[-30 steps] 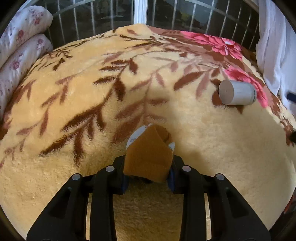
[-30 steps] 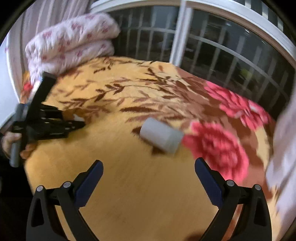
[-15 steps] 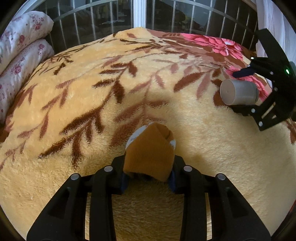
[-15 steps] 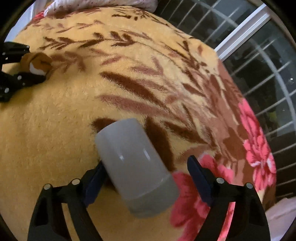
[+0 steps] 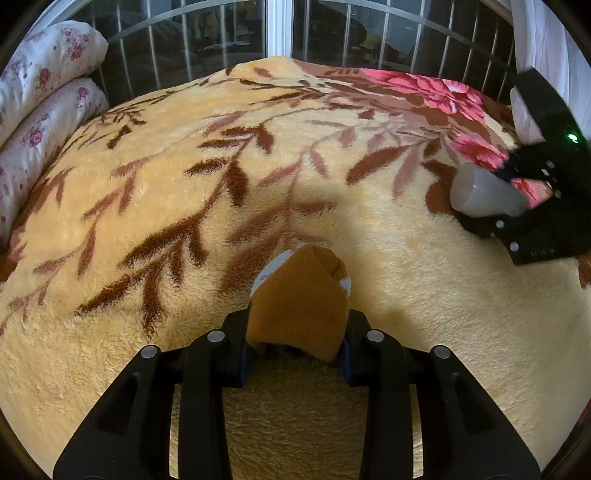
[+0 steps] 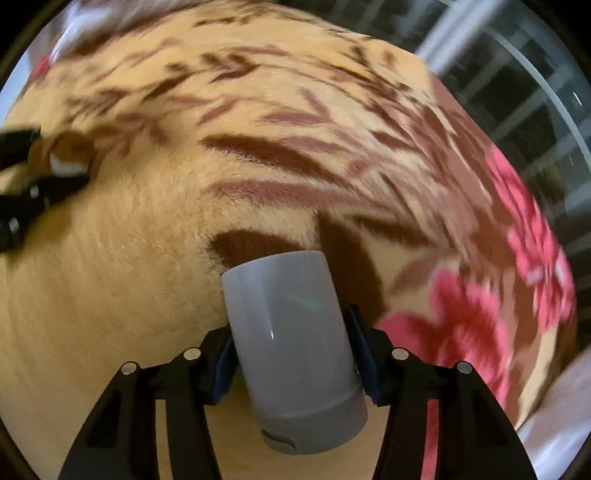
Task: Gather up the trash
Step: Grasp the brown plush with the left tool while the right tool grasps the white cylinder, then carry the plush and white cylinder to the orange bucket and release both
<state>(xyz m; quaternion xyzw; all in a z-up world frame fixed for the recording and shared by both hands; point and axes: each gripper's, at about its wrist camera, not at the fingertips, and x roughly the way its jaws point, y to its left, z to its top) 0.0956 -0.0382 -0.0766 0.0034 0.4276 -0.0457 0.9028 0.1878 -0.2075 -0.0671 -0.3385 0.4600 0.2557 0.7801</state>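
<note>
Your left claw [image 5: 295, 343] points steeply down over the bed and pinches a crumpled mustard-brown knit sock with white patches [image 5: 299, 302]; its blue-padded fingers [image 5: 244, 354] press the fabric from both sides, and the sock's free end rises forward above the cream plush blanket with brown leaf sprays and pink flowers [image 5: 184, 206]. Your right claw [image 6: 295, 365] is tilted more steeply still, its jaws closing around a pale grey cylindrical plastic canister with a darker grey cap [image 6: 291, 347]. The canister lies between the blue pads [image 6: 364, 362], cap end toward the camera, far end resting on a dark brown leaf of the blanket; whether the pads already touch its sides cannot be told for sure, though they stand close against it. From the left wrist view that same canister [image 5: 484, 194] sits at the right side of the bed, near the pink flowers, inside the black frame of the right claw [image 5: 517, 199]. From the right wrist view the left claw [image 6: 55, 170] and its sock [image 6: 64, 155] appear at the far left edge, well apart from the canister. Rolled white bedding with small red flowers [image 5: 40, 96] lies at the bed's left edge, and a barred window [image 5: 280, 33] stands beyond the bed.
</note>
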